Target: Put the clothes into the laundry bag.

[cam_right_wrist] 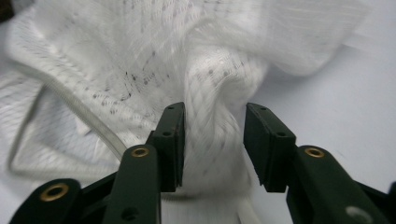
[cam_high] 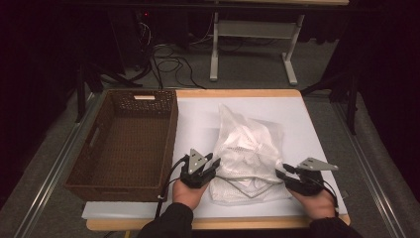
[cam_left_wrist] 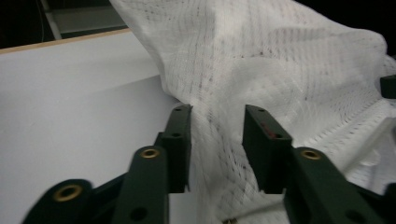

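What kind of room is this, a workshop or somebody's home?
Most likely a lab or recording studio rather than a home. A table with a white cover stands among dark curtains, loose cables trail over the carpeted floor, and a person works a white mesh bag beside a wicker basket.

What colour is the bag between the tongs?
White mesh bag, clearest in the left gripper view.

White mesh bag (cam_high: 247, 148) with a fine net pattern and tiny dark flecks, lying between the black left gripper (cam_high: 210, 166) and black right gripper (cam_high: 285, 173); brass-coloured rivets on the jaws; dark brown woven basket (cam_high: 124, 144) left of the left gripper; white table cover (cam_high: 198, 119) beneath both
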The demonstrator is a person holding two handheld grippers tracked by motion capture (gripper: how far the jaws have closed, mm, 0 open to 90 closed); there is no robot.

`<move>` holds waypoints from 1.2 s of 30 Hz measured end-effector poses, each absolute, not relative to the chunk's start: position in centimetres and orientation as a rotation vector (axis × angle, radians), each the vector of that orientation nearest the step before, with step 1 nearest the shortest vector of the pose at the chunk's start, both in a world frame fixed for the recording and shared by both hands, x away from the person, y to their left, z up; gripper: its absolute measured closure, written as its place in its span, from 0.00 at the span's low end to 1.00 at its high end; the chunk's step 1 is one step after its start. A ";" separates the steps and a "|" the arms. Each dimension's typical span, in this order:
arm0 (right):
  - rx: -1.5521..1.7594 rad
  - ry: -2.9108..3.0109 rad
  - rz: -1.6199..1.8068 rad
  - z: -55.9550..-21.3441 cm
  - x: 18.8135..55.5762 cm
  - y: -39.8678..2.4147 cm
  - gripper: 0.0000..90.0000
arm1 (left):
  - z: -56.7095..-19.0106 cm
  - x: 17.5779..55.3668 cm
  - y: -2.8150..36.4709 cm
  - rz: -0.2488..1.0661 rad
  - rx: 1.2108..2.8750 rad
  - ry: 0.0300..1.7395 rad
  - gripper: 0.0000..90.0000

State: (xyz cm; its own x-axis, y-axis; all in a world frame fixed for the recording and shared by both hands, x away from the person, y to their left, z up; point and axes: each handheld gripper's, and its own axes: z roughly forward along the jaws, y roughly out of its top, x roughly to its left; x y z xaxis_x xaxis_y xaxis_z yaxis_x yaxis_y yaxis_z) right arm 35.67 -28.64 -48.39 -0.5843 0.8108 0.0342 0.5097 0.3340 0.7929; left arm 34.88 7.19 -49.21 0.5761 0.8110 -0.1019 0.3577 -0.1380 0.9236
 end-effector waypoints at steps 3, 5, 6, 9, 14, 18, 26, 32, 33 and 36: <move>1.184 2.184 1.182 -47.9 34.1 -30.7 0.63 | -49.0 32.7 8.0 0.538 1.751 0.969 0.58; 1.187 2.162 1.201 -47.7 33.2 -31.7 0.63 | -49.4 31.3 8.5 0.543 1.760 0.960 0.56; 1.186 2.157 1.203 -47.7 33.1 -32.0 0.63 | -49.5 31.0 8.7 0.538 1.756 0.965 0.55; 1.201 2.160 1.216 -47.9 33.0 -32.1 0.62 | -50.5 30.6 8.7 0.510 1.774 0.976 0.55; 1.121 2.072 1.287 -46.7 31.6 -32.1 0.69 | -50.8 30.7 8.2 0.503 1.783 0.953 0.52; 1.226 2.146 1.111 -48.6 32.8 -32.4 0.82 | -50.7 30.7 8.1 0.505 1.776 0.950 0.52; 1.211 2.225 1.042 -49.9 35.1 -29.0 0.61 | -50.4 30.7 8.6 0.510 1.745 0.962 0.51; 1.192 2.304 0.955 -50.7 35.3 -28.3 0.94 | -50.5 30.7 8.5 0.511 1.757 0.956 0.51; 1.160 2.305 0.937 -50.4 34.9 -28.3 0.96 | -50.5 30.6 8.4 0.508 1.757 0.958 0.51; 1.139 2.248 0.997 -49.2 33.3 -29.8 0.97 | -50.5 30.7 8.3 0.504 1.766 0.950 0.52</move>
State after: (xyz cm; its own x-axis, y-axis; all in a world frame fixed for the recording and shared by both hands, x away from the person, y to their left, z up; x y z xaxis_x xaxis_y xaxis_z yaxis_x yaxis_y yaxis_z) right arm 33.29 -29.83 -49.18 -0.5708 0.8194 -0.0520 0.5116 0.4045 0.7581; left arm 30.67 8.35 -50.55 0.6008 0.7936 -0.0963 0.3649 -0.1651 0.9163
